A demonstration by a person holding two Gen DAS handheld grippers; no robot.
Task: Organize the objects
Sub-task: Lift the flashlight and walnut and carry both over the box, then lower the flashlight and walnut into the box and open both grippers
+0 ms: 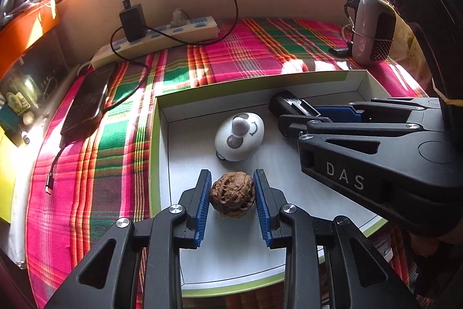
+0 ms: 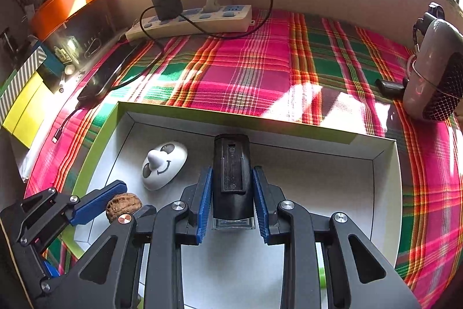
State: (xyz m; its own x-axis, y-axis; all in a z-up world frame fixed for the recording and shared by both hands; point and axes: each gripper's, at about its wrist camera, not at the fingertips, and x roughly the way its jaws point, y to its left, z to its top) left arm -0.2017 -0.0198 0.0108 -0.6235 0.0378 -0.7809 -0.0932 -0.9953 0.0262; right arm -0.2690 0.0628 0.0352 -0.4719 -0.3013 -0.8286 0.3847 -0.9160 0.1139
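Blue pads of the left hand-held gripper (image 1: 233,193) clamp a walnut (image 1: 233,194) low over the white box (image 1: 289,80), so ease it down before letting go, while the right hand-held gripper (image 2: 232,194) clamps a black case (image 2: 231,175) there, best set beside the panda toy (image 2: 163,164).

left gripper (image 1: 233,193): showing black linkage arms, silver screws, blue ribbed pads | right gripper (image 2: 233,193): wearing the same black, silver and blue, displaying white "DAS" lettering
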